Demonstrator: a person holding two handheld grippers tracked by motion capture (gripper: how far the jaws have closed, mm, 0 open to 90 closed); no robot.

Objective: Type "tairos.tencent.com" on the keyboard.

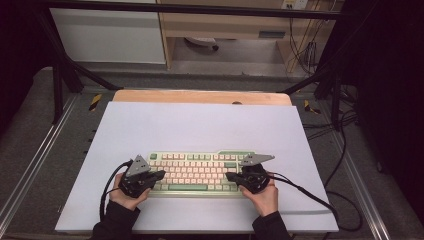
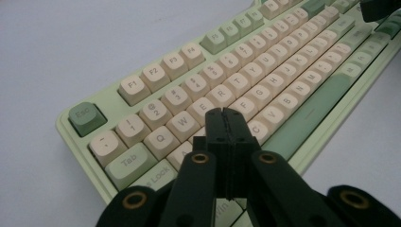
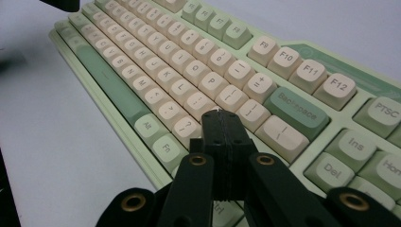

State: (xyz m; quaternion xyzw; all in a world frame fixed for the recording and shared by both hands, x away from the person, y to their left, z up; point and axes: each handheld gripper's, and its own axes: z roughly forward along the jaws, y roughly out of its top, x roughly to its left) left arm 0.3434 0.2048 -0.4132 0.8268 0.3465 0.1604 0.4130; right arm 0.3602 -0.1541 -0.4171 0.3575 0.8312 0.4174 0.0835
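A pale green keyboard (image 1: 197,172) with cream keycaps is lying on the white sheet (image 1: 200,125) near the person's edge of the table. It is being approached at both ends: the left gripper (image 2: 225,116) is being held over the A–S keys, the right gripper (image 3: 221,118) over the keys beside Enter, each with its jaws pressed together on nothing. Typing appears to be in hand, judged from this posture. The next move calls for one closed tip being lowered squarely onto a single keycap.
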